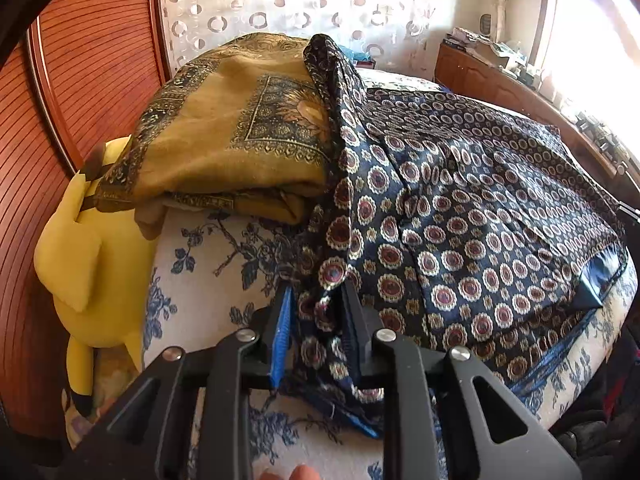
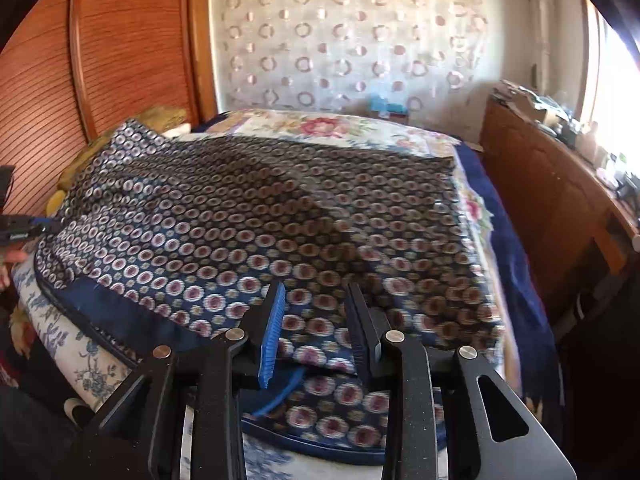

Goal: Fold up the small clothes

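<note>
Left gripper (image 1: 318, 292): your jaws stand slightly apart, and a bunched fold of the navy scarf (image 1: 460, 208) hangs between them. Whether the pads press the cloth cannot be told from the left wrist view; the fabric looks slack there.

Right gripper (image 2: 314, 300): jaws parted, nothing pinched. They hover just over the scarf's near hem, lower centre of the right wrist view, which is blurred.

The scarf lies spread on the bed (image 1: 208, 264), filling the middle and right of both views, with one edge riding up against the folded mustard cloth (image 1: 224, 148) at upper left.

Handling, judged: thin, light, satiny weave with a sheen, printed with red-and-cream medallions and a plain dark-blue border. Expect it to be slippery and quite limp. It will slide out of a shallow pinch and will not hold a crease by itself. Take hold at the hemmed border or a corner, where the doubled cloth gives your pads more to bite on.

Surroundings: the bedcover is white cotton with a blue floral print, matt. A yellow plush toy (image 1: 80, 256) sits at far left against ribbed reddish wood panelling (image 1: 60, 100). A sheer curtain with ring motifs (image 2: 340, 40) hangs behind.
</note>
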Action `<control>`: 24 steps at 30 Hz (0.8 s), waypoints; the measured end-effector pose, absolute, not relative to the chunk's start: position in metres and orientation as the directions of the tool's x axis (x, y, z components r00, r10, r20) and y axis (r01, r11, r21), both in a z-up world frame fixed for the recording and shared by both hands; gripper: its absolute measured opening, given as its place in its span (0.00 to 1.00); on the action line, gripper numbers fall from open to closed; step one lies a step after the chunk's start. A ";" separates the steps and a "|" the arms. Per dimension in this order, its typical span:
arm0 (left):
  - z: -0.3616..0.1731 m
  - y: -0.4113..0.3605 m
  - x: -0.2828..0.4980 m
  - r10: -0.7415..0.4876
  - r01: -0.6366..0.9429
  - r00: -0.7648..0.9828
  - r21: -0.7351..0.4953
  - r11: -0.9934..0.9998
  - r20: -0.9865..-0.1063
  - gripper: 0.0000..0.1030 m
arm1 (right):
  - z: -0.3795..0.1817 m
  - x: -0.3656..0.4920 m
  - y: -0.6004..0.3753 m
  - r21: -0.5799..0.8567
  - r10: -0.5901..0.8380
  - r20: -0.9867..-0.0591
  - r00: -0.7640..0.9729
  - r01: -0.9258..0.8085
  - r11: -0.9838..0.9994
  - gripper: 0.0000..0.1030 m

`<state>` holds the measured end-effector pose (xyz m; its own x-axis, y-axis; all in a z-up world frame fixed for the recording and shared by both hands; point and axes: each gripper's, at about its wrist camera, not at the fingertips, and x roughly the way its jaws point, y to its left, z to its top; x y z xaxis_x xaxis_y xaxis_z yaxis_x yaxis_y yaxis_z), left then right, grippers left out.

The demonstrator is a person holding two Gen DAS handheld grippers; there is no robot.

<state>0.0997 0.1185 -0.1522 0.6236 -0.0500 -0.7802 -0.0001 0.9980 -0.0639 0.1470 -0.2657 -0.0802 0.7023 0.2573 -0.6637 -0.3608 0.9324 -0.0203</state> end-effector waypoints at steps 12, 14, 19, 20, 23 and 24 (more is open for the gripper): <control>-0.153 0.120 0.112 -0.063 0.003 0.632 -0.079 0.997 -0.772 0.24 | -0.098 0.147 -0.255 0.021 0.293 -0.684 0.668 -0.384 0.923 0.31; -0.153 0.120 0.114 -0.100 0.027 0.633 -0.107 0.994 -0.768 0.24 | -0.101 0.147 -0.257 0.032 0.296 -0.688 0.663 -0.380 0.924 0.31; -0.152 0.121 0.114 -0.175 0.079 0.640 -0.162 0.984 -0.748 0.01 | -0.107 0.148 -0.263 0.048 0.295 -0.698 0.652 -0.368 0.929 0.32; -0.150 0.119 0.112 -0.177 0.085 0.651 -0.161 0.983 -0.738 0.00 | -0.108 0.148 -0.264 0.051 0.295 -0.701 0.649 -0.367 0.929 0.32; -0.137 0.108 0.106 -0.187 0.101 0.681 -0.163 0.982 -0.708 0.00 | -0.112 0.149 -0.264 0.044 0.281 -0.709 0.646 -0.358 0.933 0.47; -0.132 0.103 0.103 -0.200 0.117 0.694 -0.166 0.979 -0.692 0.00 | -0.114 0.149 -0.265 0.043 0.275 -0.713 0.646 -0.351 0.936 0.52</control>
<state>0.1026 0.1031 -0.1322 0.6937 -0.1998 -0.6920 0.1165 0.9792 -0.1660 0.1492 -0.2647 -0.1138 0.6456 0.2747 -0.7126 -0.3506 0.9355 0.0431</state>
